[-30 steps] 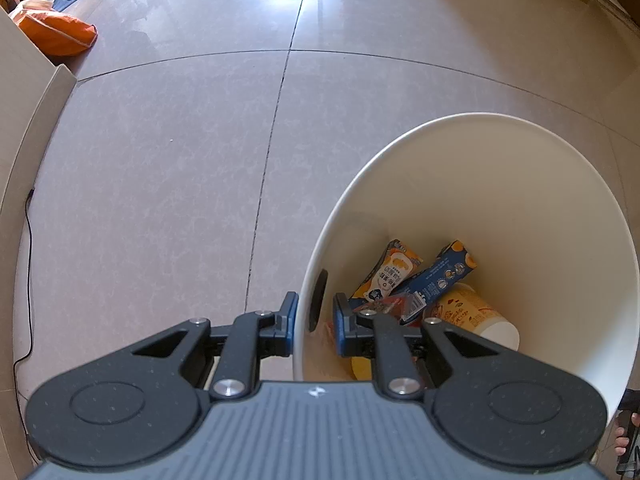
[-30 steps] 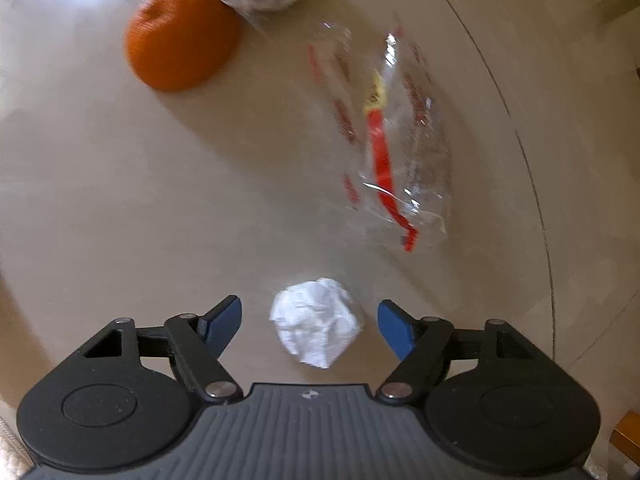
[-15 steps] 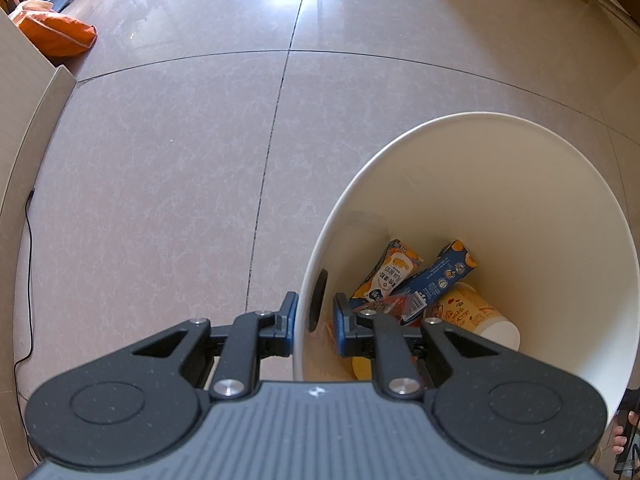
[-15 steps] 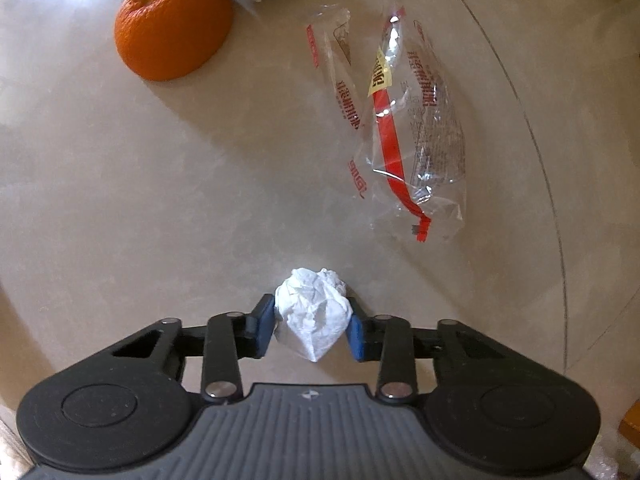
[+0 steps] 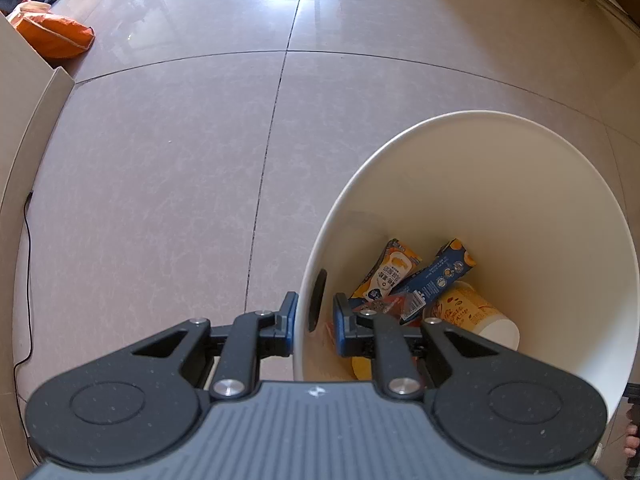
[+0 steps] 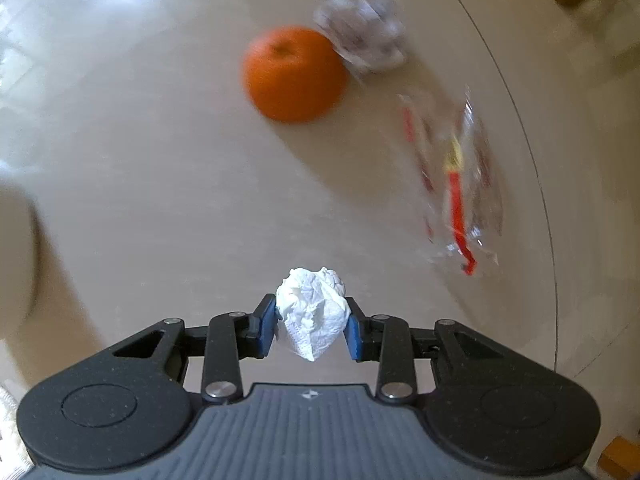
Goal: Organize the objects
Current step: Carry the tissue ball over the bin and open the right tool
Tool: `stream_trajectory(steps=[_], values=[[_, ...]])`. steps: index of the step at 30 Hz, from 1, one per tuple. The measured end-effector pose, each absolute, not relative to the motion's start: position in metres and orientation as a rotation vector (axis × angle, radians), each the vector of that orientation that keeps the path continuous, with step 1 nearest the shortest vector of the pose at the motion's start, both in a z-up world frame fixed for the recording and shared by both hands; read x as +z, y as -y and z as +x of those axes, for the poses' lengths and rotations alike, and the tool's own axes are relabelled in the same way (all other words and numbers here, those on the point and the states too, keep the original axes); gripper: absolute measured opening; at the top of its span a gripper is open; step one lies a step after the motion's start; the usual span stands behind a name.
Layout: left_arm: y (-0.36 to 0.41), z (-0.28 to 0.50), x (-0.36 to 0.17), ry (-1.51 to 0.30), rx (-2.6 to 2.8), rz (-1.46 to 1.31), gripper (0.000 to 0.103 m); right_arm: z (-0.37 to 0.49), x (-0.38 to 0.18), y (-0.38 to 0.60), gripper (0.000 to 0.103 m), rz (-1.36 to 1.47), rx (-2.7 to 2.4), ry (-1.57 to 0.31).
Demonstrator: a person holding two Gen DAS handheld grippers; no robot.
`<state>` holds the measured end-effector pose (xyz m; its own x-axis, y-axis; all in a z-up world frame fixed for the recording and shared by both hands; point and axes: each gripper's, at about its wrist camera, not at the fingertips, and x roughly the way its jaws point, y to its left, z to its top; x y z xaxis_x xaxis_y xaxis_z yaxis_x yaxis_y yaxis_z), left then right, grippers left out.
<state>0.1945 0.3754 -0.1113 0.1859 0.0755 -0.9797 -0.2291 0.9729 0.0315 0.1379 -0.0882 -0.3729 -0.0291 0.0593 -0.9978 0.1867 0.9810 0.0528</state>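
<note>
Right gripper (image 6: 312,326) pinches the tissue wad (image 6: 313,310); left gripper (image 5: 314,322) clamps the bin wall (image 5: 520,208), seemingly

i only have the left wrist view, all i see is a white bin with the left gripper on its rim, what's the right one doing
Observer: The right gripper is shut on a crumpled white tissue ball, above a glossy table.
Operator: anything left on that table
Observer: Yes, an orange with a crumpled paper wad next to it.
Operator: that all
Observer: No, a clear plastic wrapper with red print lies nearer the table's right edge. That view is motion-blurred, so I can't read the print.
</note>
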Motion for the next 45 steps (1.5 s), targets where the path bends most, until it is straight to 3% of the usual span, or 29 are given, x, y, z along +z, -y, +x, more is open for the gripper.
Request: stream_trajectory(steps=[13, 24, 32, 39, 41, 45], values=[[-0.379, 0.194, -0.112, -1.369, 0.209, -0.145, 0.016, 0.160, -0.228, 0.038, 0.039, 0.028, 0.095, -1.453], [-0.377, 0.194, -0.112, -1.369, 0.209, -0.151, 0.016, 0.158, -0.087, -0.077, 0.040, -0.088, 0.470, -1.241], [-0.381, 0.195, -0.111, -1.373, 0.208, -0.162, 0.016, 0.153, -0.048, -0.158, 0.040, -0.136, 0.665, -1.172], [-0.382, 0.195, -0.110, -1.374, 0.205, -0.168, 0.016, 0.152, -0.059, -0.192, 0.041, -0.167, 0.725, -1.177], [-0.382, 0.195, -0.110, -1.372, 0.204, -0.166, 0.016, 0.150, -0.063, -0.196, 0.043, -0.180, 0.732, -1.186], [-0.382, 0.195, -0.110, -1.371, 0.203, -0.168, 0.016, 0.148, -0.068, -0.205, 0.082, -0.210, 0.724, -1.190]])
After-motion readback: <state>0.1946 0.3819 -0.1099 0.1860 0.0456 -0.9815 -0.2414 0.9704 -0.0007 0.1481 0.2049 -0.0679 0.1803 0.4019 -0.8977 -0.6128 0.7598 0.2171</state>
